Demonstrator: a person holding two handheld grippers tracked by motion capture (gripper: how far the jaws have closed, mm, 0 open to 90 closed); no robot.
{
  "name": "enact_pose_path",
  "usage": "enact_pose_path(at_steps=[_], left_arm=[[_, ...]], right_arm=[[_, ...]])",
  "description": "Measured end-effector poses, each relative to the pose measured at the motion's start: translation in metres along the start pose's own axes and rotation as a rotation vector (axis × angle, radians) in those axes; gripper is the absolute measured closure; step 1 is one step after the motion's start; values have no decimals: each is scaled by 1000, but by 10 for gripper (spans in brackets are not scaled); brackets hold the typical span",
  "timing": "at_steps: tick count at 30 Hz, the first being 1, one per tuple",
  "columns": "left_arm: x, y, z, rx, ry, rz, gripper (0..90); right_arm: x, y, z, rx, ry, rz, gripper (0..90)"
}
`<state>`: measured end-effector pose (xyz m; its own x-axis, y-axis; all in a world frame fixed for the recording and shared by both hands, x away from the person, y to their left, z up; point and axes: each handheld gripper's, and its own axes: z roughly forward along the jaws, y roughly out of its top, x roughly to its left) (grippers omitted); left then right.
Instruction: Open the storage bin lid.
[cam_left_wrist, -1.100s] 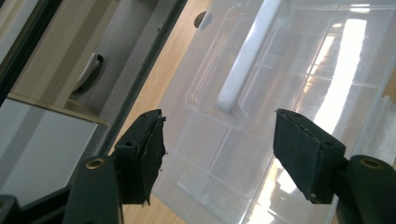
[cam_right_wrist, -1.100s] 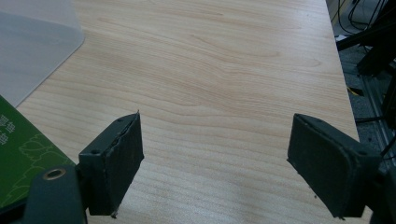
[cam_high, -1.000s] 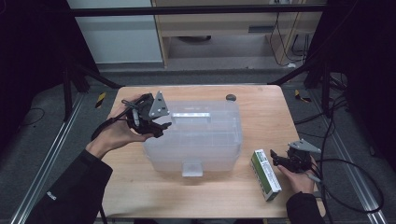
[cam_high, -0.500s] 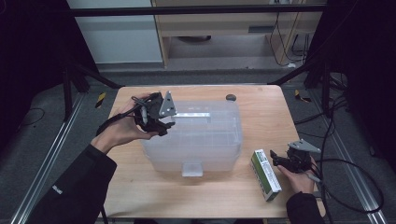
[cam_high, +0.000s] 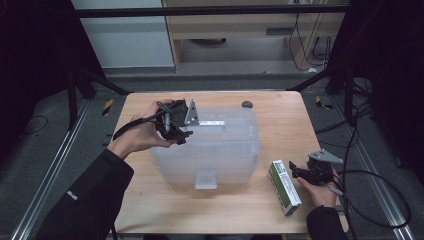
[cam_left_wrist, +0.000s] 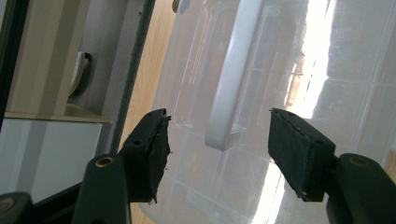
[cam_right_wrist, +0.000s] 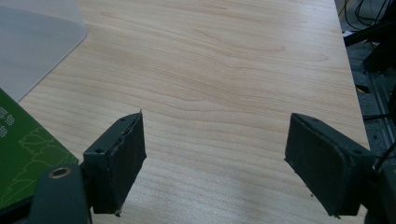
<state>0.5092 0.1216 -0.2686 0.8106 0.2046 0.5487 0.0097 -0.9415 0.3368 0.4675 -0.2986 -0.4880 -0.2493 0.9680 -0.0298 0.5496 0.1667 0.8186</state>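
Green carton (cam_high: 284, 187) print unreadable, left tongs (cam_left_wrist: 219, 140) closing around handle (cam_left_wrist: 231, 74), right tongs (cam_right_wrist: 215, 158) released

A light wooden table (cam_high: 280, 130) stands on grey carpet (cam_high: 55, 140), with a pale cabinet (cam_high: 125, 40) and what seems a wooden shelf unit (cam_high: 240, 30) beyond its far edge.

the storage box (cam_high: 220, 145) is clear, glossy plastic with a smooth white plastic handle (cam_left_wrist: 231, 88). under it, the desk (cam_high: 280, 120) is pale matt wood with visible grain. right of the box, the green carton (cam_high: 284, 186) looks like printed cardboard. the fingers (cam_left_wrist: 152, 149) carry matt black rubbery pads.
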Motion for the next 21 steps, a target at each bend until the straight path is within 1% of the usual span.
enact_pose_path(at_steps=[3, 4, 7, 9, 10, 11, 12, 13, 14, 16, 17, 21], left_arm=[[0, 1, 3, 13, -1, 14, 383], [0, 3, 5, 24, 3, 30, 386], [-1, 4, 7, 31, 1, 35, 394], [-1, 5, 10, 39, 4, 46, 400], [-1, 6, 11, 37, 10, 55, 417], [-1, 6, 11, 40, 9, 55, 417], [-1, 7, 12, 40, 7, 63, 423], [-1, 7, 13, 42, 4, 60, 427], [-1, 8, 14, 48, 5, 73, 435], [-1, 9, 16, 58, 6, 79, 442], [-1, 9, 17, 65, 9, 89, 446], [-1, 11, 20, 73, 10, 106, 473]], right_arm=[[0, 0, 0, -1, 0, 0, 210], [0, 0, 0, -1, 0, 0, 212], [0, 0, 0, -1, 1, -2, 218], [0, 0, 0, -2, 3, -2, 224], [0, 0, 0, -3, 4, -5, 229], [0, 0, 0, -3, 4, -5, 229], [0, 0, 0, -4, 6, -2, 231], [0, 0, 0, -4, 5, -6, 233], [0, 0, 0, -4, 6, -5, 236], [0, 0, 0, -2, 8, -5, 240], [0, 0, 0, 0, 9, -3, 242], [0, 0, 0, 2, 13, -3, 249]])
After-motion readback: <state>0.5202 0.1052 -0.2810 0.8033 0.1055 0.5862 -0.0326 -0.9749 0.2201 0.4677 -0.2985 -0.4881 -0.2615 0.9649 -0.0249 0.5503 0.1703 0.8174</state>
